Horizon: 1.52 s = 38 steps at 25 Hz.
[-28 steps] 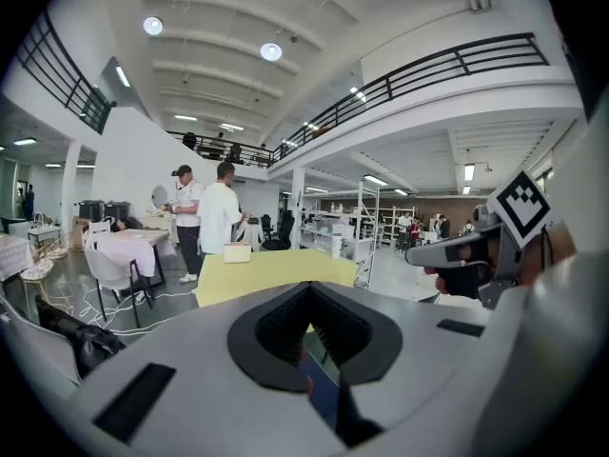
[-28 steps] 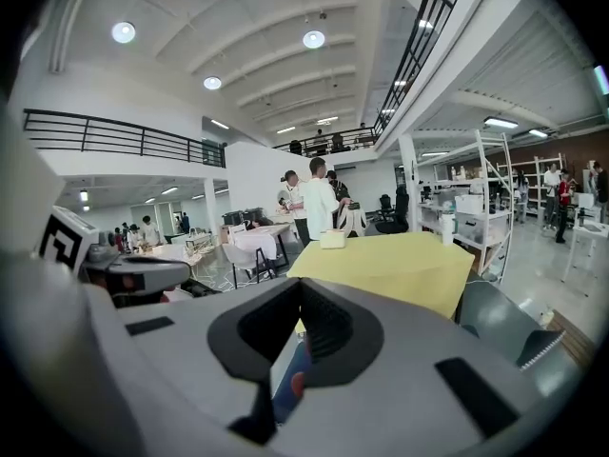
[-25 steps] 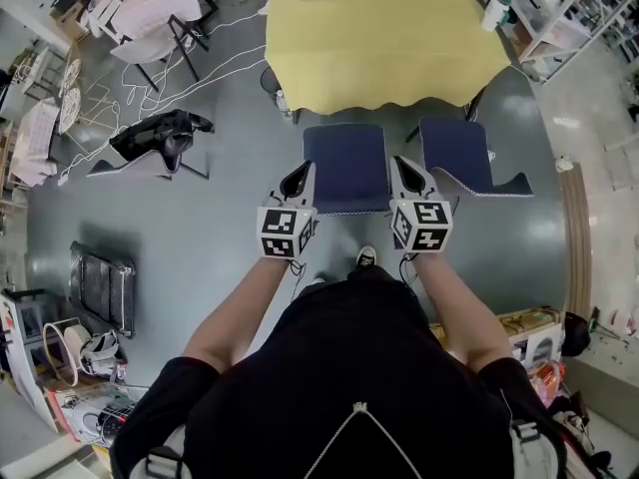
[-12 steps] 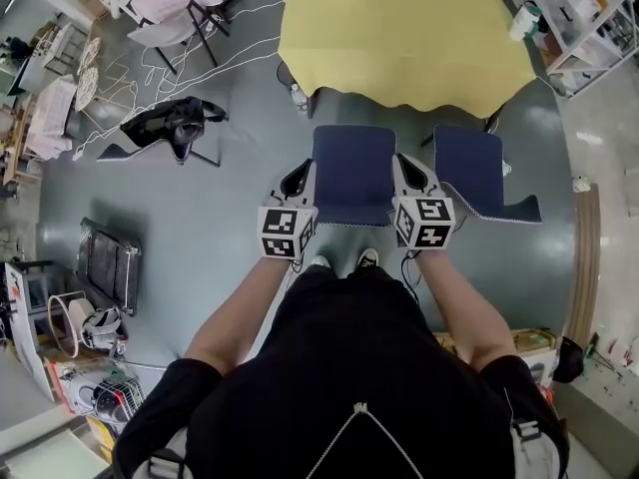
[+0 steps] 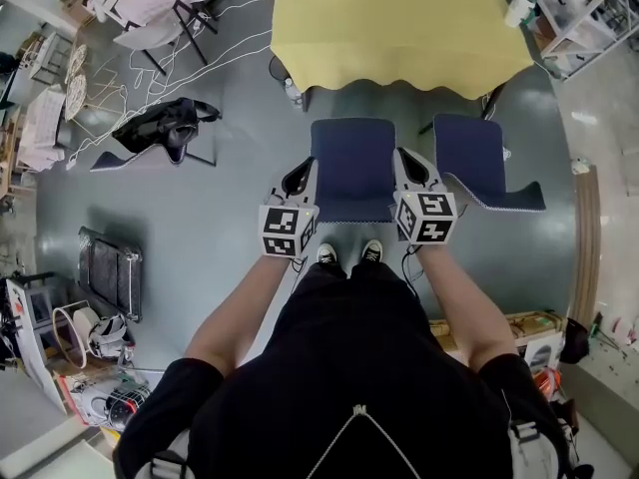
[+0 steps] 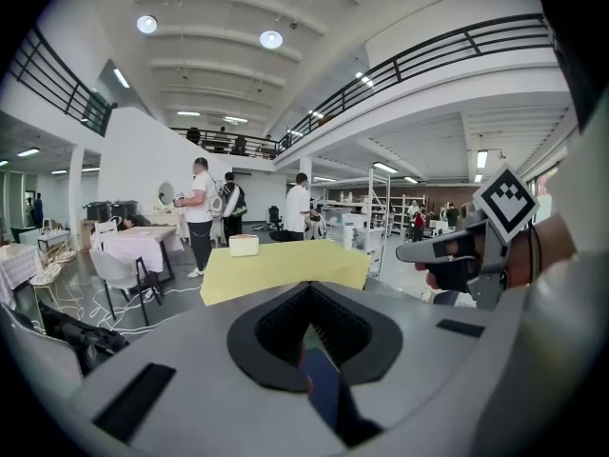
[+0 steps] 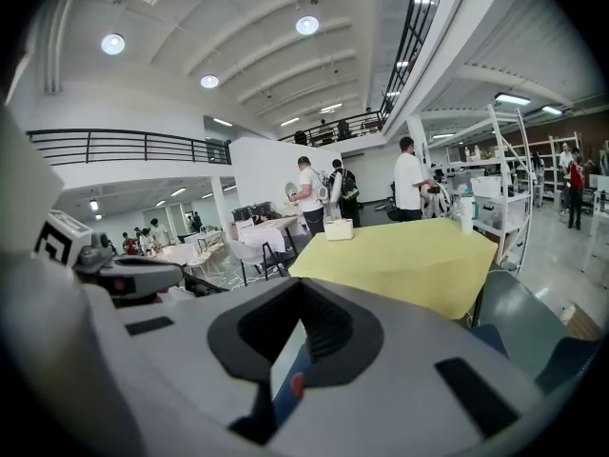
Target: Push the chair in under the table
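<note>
The chair [image 5: 351, 166] stands before the table [image 5: 399, 23] — a second chair [image 5: 477, 163] just right of it. The left gripper [image 5: 297, 178] and right gripper [image 5: 411, 168] flank its sides.

The blue chair [image 5: 349, 168] stands upright just short of the table [image 5: 399, 23] (yellow-clothed), its seat not under it.

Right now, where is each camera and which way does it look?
Head view: on the person's head, looking steeply down at the blue chair and yellow table; arms and shoes show.
Left gripper view: on the left gripper, looking along its shut jaws toward the table; right gripper shows at right.
Right gripper view: on the right gripper, facing the table; left gripper shows at left.
Shared: all see the yellow table.
</note>
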Each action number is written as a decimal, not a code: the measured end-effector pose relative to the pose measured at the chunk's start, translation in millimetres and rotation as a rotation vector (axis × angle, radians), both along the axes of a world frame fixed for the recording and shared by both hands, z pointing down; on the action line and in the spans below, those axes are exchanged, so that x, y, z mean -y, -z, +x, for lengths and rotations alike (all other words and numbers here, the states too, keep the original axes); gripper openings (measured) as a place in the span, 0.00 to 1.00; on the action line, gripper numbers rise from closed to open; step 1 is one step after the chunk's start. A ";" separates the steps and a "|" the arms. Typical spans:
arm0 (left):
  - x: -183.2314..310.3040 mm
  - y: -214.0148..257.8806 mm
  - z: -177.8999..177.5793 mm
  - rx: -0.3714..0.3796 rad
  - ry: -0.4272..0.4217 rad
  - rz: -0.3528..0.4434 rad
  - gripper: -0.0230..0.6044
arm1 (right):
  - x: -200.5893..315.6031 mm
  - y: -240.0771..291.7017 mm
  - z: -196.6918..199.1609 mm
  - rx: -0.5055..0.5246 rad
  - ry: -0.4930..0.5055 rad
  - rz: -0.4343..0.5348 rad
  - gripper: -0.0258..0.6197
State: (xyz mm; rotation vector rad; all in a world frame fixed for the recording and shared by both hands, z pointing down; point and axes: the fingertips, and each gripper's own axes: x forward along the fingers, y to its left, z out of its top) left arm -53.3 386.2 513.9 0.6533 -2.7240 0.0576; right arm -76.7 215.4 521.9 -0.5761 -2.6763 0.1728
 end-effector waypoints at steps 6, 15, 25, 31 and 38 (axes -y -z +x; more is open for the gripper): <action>-4.9 -31.2 5.2 -0.069 -0.006 0.010 0.05 | -4.4 -33.9 14.1 -0.071 0.002 0.038 0.06; -7.2 -108.6 29.7 -0.195 -0.041 -0.008 0.05 | -8.6 -115.4 49.6 -0.208 0.010 0.078 0.06; -6.1 -188.9 76.0 -0.333 -0.124 -0.119 0.05 | -13.6 -196.0 98.2 -0.347 0.058 0.159 0.06; 1.3 -218.9 99.7 -0.357 -0.256 -0.264 0.21 | -24.6 -226.3 120.5 -0.400 0.212 0.271 0.11; 8.5 -257.4 120.6 -0.356 -0.476 -0.541 0.44 | -30.7 -241.8 135.4 -0.407 0.451 0.491 0.35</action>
